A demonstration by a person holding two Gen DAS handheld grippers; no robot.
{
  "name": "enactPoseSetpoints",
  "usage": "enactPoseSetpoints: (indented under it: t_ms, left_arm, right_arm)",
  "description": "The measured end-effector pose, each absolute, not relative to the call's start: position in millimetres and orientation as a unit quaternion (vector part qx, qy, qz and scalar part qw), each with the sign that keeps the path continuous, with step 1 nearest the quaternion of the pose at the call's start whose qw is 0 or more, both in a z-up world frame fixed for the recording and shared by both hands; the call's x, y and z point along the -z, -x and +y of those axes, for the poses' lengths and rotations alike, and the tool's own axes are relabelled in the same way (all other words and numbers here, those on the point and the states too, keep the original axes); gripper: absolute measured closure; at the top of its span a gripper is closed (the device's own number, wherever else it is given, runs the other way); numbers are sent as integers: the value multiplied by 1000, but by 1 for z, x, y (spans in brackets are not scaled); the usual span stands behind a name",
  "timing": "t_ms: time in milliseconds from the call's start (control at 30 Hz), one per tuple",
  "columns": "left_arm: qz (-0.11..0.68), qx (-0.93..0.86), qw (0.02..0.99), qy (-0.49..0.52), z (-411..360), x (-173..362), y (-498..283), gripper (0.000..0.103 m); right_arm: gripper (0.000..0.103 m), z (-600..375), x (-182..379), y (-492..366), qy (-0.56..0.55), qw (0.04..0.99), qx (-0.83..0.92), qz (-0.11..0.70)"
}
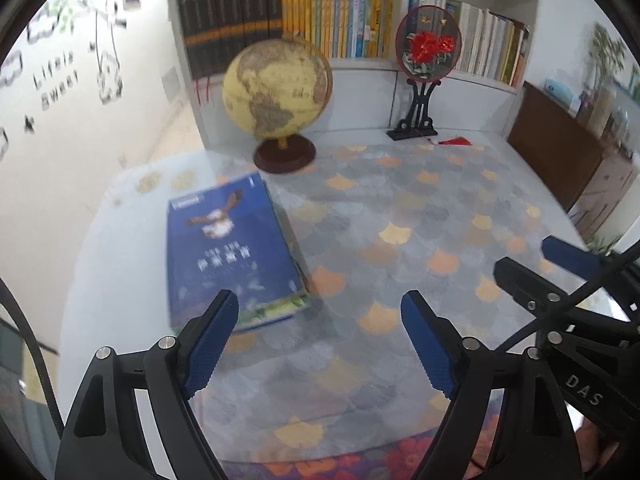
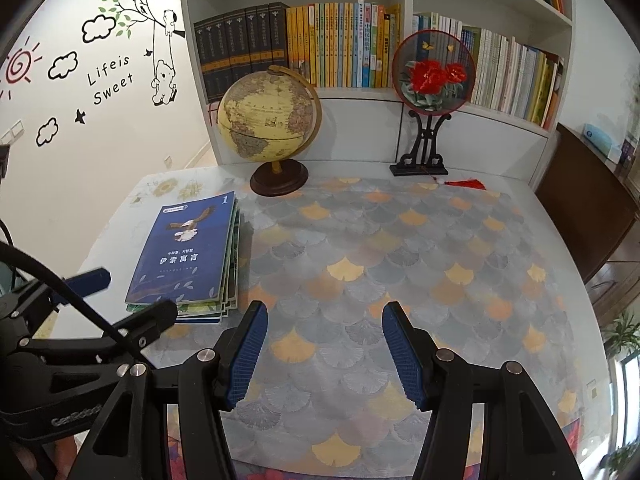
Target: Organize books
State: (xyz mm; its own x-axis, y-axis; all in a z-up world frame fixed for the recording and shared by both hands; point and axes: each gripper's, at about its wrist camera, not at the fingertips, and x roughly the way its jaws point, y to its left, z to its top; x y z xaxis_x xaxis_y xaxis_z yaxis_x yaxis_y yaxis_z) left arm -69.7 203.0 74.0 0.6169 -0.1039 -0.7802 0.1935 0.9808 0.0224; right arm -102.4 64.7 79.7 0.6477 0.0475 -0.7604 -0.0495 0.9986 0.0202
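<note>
While both tongs, left [image 1: 320, 336] and right [image 2: 324, 344], hung open and empty, angled down over the desk [image 2: 400, 264], the book stack [image 2: 188, 252] marked "1" lay ahead-left.

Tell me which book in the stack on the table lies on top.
The dark blue book with the eagle and a white "1" at its corner. It alone shows its whole cover; the others show only green edges beneath it.
</note>
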Motion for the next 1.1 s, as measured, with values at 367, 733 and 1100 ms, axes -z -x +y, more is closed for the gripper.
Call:
enactPoseSetpoints:
  t_ms: [367, 733, 1100]
  left_arm:
    - [351, 83, 926, -113, 177, -121, 75, 18]
    - [353, 89, 926, -99, 156, -150, 78, 15]
    - [328, 58, 938, -96, 142, -156, 94, 14]
  right_arm:
    - [43, 48, -118, 109, 12, 930, 22, 367]
    - [42, 24, -144, 118, -8, 936, 61, 347]
    - [40, 9, -152, 129, -28, 934, 79, 347]
